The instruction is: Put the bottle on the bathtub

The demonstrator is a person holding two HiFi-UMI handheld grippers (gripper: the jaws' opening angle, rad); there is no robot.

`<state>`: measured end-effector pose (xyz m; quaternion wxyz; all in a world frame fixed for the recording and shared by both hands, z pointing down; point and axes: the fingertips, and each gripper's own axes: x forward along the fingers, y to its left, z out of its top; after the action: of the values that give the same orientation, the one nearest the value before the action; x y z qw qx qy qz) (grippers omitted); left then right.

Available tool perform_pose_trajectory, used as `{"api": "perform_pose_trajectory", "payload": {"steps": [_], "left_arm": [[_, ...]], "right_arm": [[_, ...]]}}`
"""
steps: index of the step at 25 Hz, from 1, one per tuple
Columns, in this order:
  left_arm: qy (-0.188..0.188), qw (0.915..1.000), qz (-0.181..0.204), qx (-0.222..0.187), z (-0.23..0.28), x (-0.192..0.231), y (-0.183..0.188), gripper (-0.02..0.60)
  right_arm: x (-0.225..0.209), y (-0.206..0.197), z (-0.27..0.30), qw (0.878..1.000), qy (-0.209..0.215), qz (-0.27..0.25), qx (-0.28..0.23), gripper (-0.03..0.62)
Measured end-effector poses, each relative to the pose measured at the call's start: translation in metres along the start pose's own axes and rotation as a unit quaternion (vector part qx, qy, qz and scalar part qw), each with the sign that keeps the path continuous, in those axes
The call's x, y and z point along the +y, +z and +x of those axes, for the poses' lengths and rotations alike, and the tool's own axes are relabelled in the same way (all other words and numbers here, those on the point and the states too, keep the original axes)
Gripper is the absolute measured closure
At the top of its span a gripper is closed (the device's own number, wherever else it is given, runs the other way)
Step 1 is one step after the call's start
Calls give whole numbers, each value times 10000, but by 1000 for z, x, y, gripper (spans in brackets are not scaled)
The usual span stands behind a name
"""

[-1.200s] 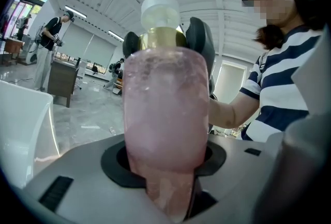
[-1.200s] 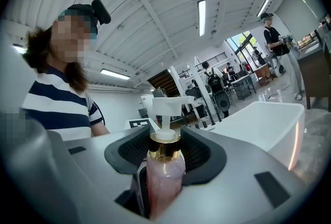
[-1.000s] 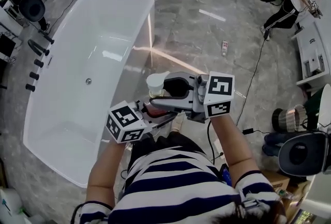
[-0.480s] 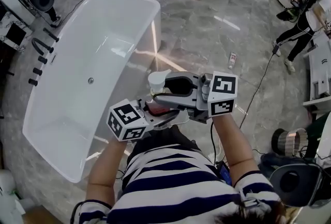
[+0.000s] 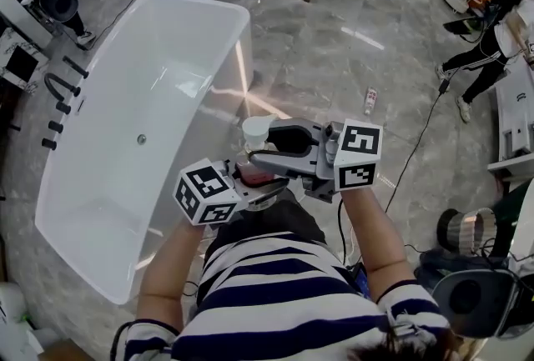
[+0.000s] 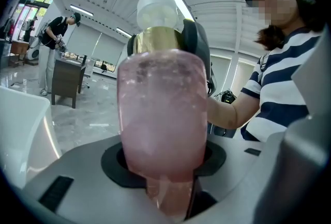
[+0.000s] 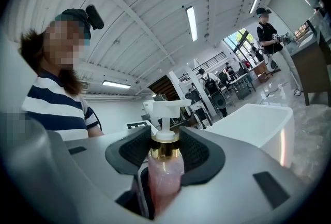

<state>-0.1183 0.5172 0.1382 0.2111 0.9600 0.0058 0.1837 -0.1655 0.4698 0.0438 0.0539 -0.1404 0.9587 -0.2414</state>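
Left tongs point(image 5: 260, 181) and right tongs point(image 5: 269, 152) both clamp pink pump bottle point(image 5: 254, 132). White bathtub point(image 5: 238, 42) upper left; grey marble floor point(image 5: 334, 76).

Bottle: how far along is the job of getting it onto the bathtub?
Done: the pink pump bottle is lifted, gripped by left tongs and right tongs. In hand: it hangs over the floor beside the bathtub. Left: set it there and let go.
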Motion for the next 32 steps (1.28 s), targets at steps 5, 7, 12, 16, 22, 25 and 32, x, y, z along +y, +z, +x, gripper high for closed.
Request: {"api": "perform_pose_trajectory", "payload": {"steps": [5, 7, 12, 16, 22, 25, 32], "left_arm": [[-176, 9998, 30, 100, 15, 20, 11, 373], [-215, 9997, 24, 131, 16, 30, 15, 373], [-310, 9994, 18, 147, 11, 59, 27, 373], [-306, 9994, -22, 183, 5, 87, 32, 373], [-362, 9991, -143, 183, -3, 128, 40, 373], [-406, 9988, -198, 206, -10, 148, 41, 373], [-431, 9984, -205, 295, -10, 184, 46, 373]], "right_arm": [[-27, 11, -11, 9998, -196, -9, -22, 408], [-38, 15, -9, 9997, -255, 4, -33, 410], [-66, 30, 2, 9996, -278, 1, -25, 409], [-91, 39, 15, 9995, -308, 80, -29, 410], [-131, 53, 34, 9987, -477, 132, -120, 412], [-150, 57, 44, 9979, -555, 258, -206, 414], [-185, 69, 50, 9946, -859, 438, -391, 460]]}}
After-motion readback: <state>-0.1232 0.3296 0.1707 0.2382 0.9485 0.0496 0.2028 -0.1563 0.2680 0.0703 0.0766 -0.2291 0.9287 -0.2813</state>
